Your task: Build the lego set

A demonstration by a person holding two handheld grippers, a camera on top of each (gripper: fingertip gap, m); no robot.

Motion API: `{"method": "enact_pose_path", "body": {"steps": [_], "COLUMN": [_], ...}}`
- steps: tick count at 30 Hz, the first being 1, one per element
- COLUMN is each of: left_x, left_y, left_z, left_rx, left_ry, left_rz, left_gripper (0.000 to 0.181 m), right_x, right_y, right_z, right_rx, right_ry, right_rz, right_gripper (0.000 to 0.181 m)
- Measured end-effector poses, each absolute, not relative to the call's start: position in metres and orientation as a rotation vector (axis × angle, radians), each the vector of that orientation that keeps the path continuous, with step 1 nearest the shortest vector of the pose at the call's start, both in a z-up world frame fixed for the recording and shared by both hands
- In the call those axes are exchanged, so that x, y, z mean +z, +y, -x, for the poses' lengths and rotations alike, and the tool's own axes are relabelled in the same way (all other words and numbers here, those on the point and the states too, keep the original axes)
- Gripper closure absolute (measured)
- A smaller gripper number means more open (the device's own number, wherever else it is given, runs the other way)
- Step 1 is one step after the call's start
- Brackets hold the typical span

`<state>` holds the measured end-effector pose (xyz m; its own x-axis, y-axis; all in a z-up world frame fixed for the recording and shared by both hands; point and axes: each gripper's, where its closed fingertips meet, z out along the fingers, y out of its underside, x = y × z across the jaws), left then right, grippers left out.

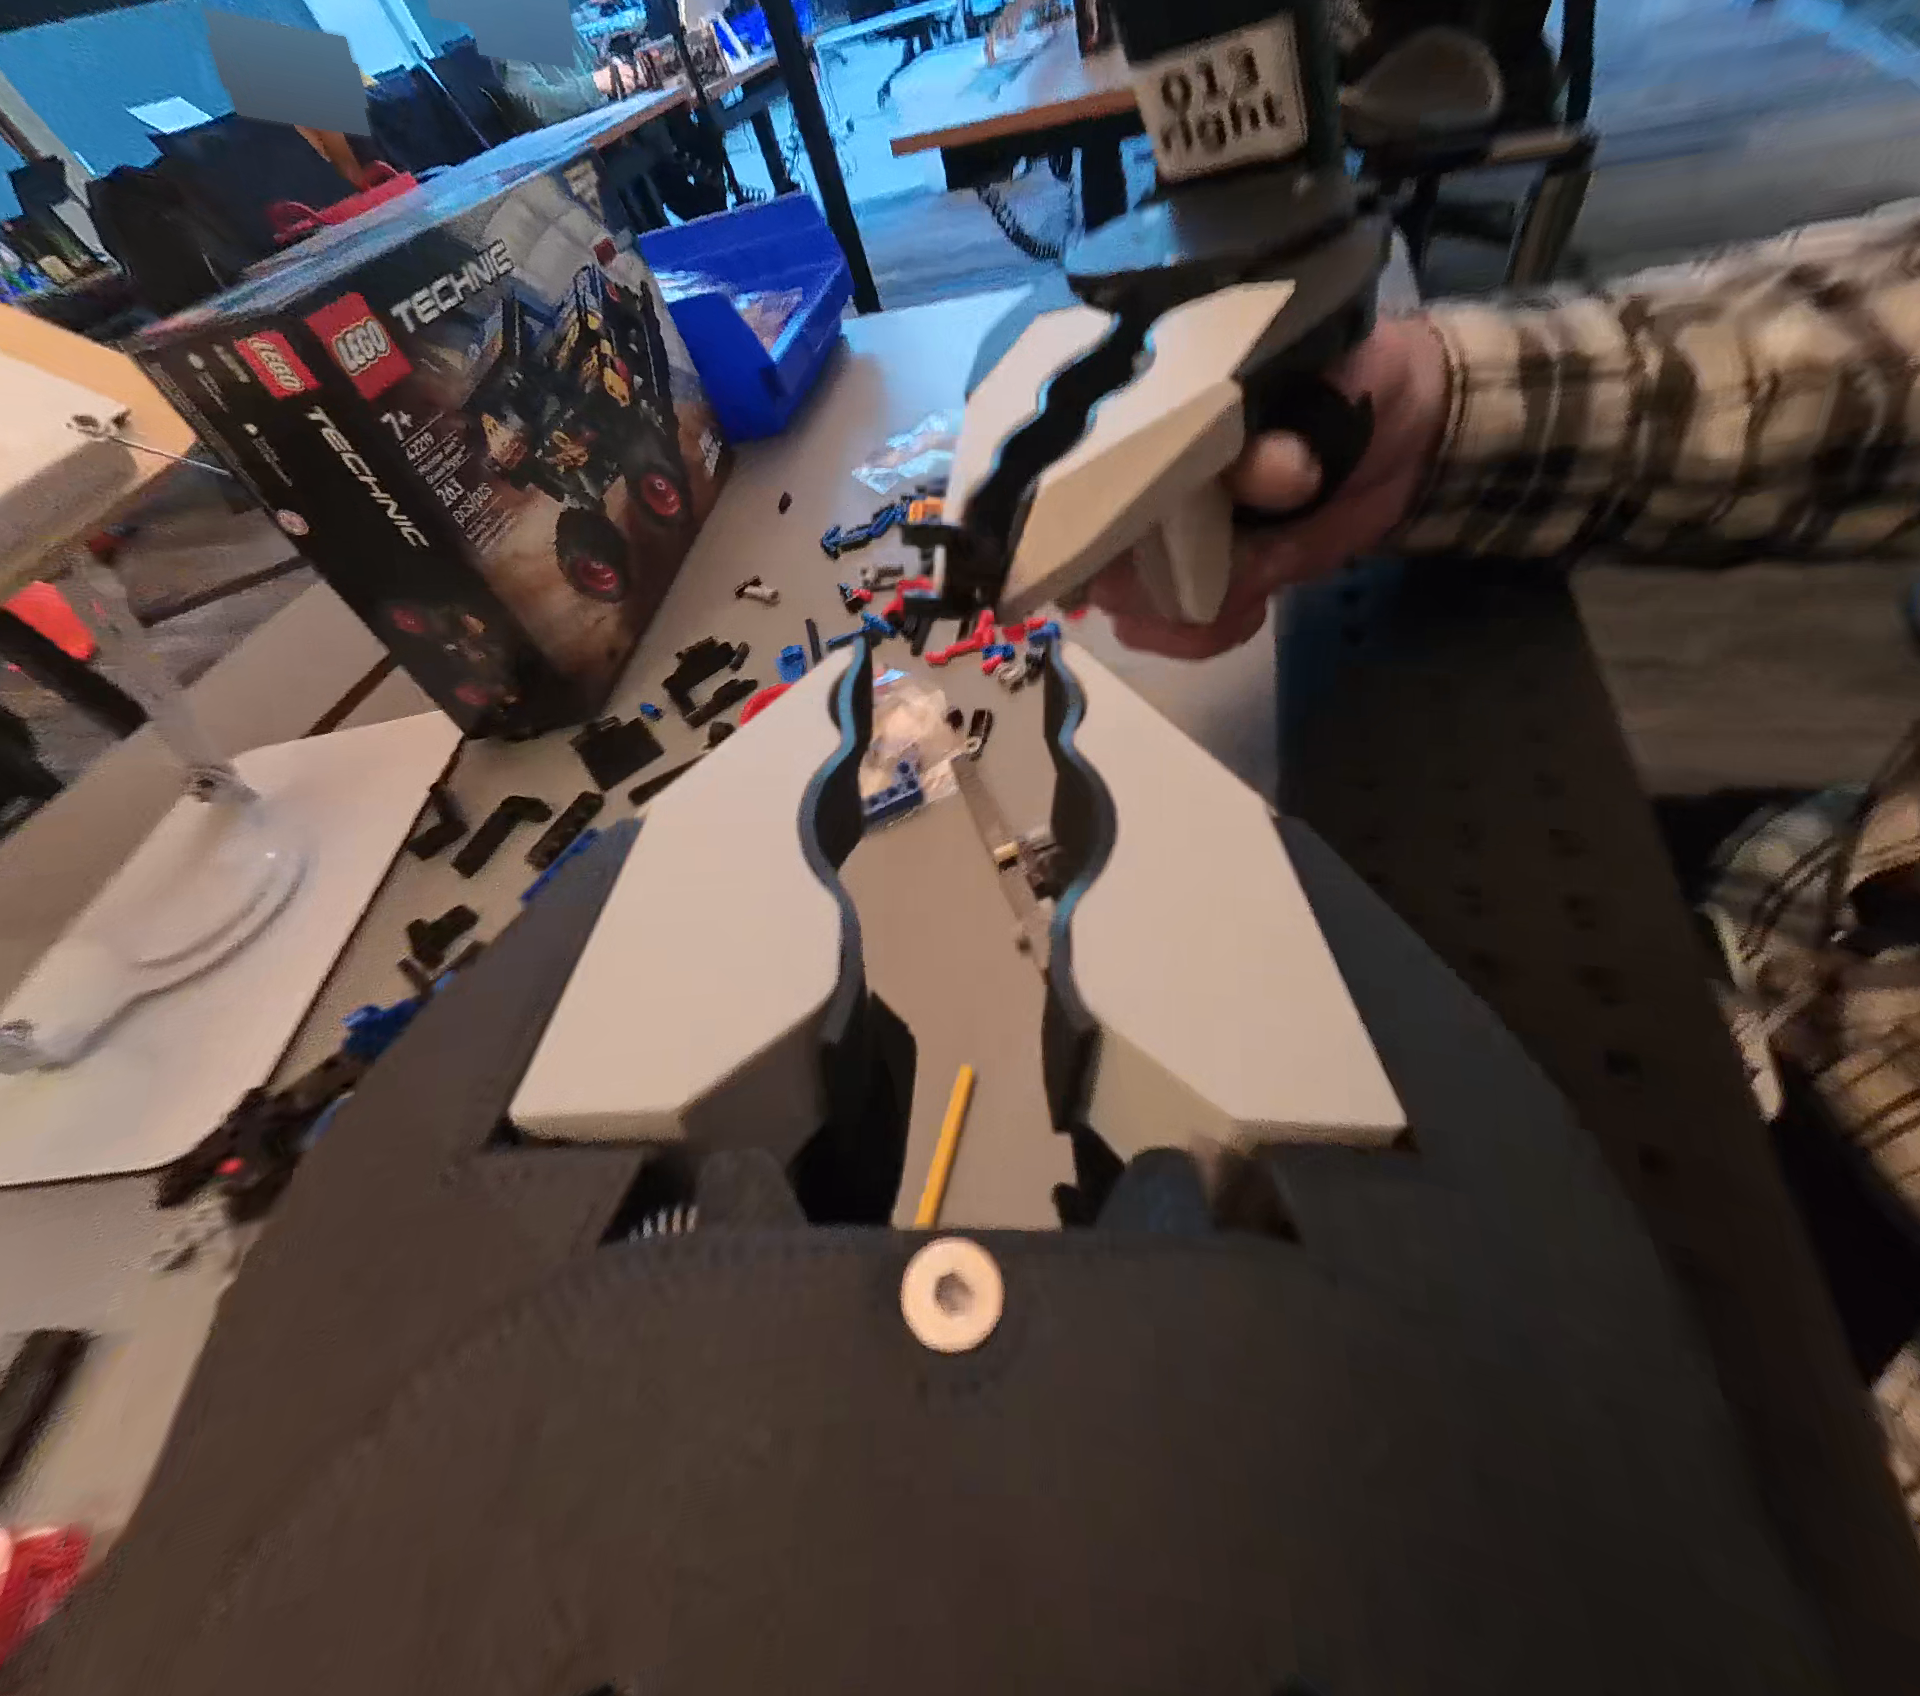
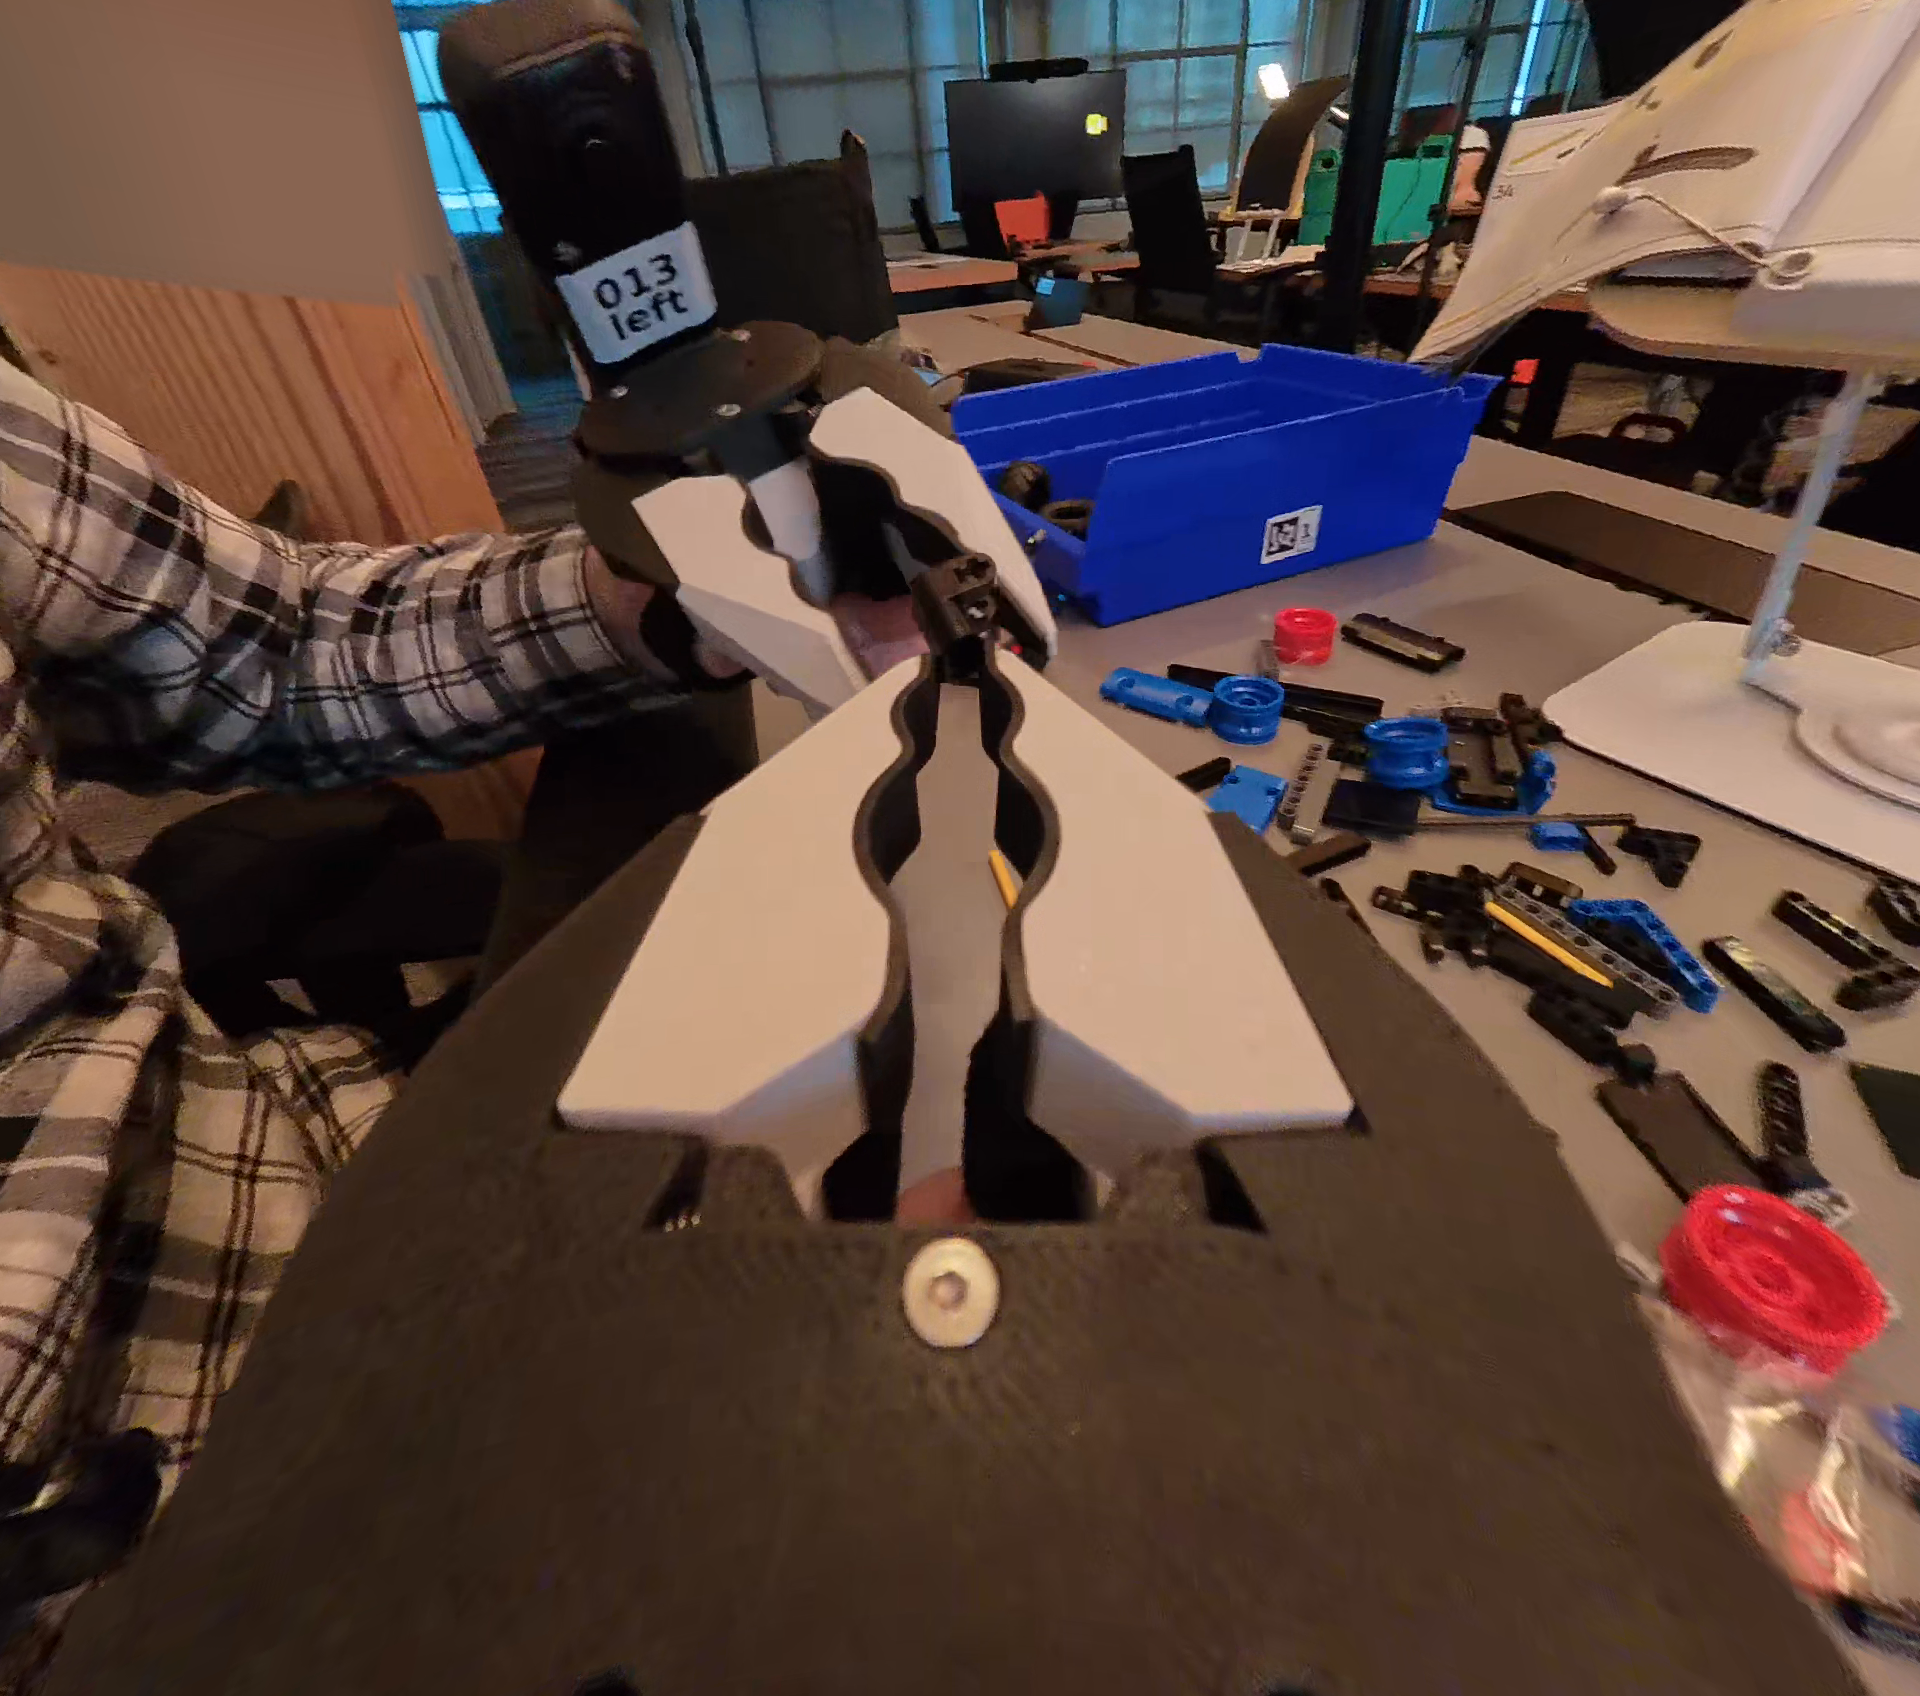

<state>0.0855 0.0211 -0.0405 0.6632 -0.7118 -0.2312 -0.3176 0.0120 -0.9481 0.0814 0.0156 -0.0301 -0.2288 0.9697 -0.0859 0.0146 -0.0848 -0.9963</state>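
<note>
Your right tongs [image 2: 961, 670]: closed on a small black lego assembly [image 2: 961, 607], pinched at the very tips and standing up past them, lifted above the desk [image 2: 1164, 670]. In the left wrist view the same tongs [image 1: 971, 597] hang over the scattered parts with the black piece [image 1: 940, 550] at their tips.

Your left tongs [image 1: 956, 659]: open, nothing between the fingers, held over the desk [image 1: 935, 971]. In the right wrist view they [image 2: 935, 607] sit just behind the held assembly, which stands at their gap; contact cannot be told.

Loose lego pieces [image 2: 1538, 929]: black, blue and red, spread on the desk right of your right tongs. Red wheel [image 2: 1771, 1277] near the front edge.

Blue bin [image 2: 1226, 483]: behind the pieces. Lego box [image 1: 447, 441]: standing on the desk, left of your left tongs. Yellow pencil [image 1: 945, 1147]: lying on the desk beneath the left tongs.
</note>
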Motion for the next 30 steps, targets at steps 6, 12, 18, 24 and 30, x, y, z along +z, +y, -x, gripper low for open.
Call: {"method": "enact_pose_path", "body": {"steps": [6, 12, 18, 24, 30], "left_x": [-0.035, -0.03, -0.036, -0.035, -0.038], "left_y": [0.017, 0.019, 0.017, 0.017, 0.019], "left_z": [-0.089, -0.084, -0.086, -0.092, -0.089], "left_rx": [-0.539, -0.55, -0.252, -0.279, -0.277], "left_ry": [0.801, 0.766, 0.956, 0.97, 0.961], "left_rz": [1.559, 1.531, 1.48, 1.47, 1.492], "left_gripper": [0.171, 0.161, 0.152, 0.162, 0.163], "right_x": [-0.026, -0.029, -0.03, -0.031, -0.034], "right_y": [0.014, 0.014, 0.012, 0.011, 0.014], "right_z": [-0.078, -0.08, -0.085, -0.086, -0.085], "right_rx": [1.445, 1.454, 1.728, 1.774, 1.664], "right_ry": [-1.318, -1.316, -1.291, -1.282, -1.291], "right_rz": [1.113, 1.108, 1.188, 1.196, 1.161], "right_gripper": [0.174, 0.174, 0.175, 0.175, 0.174]}}
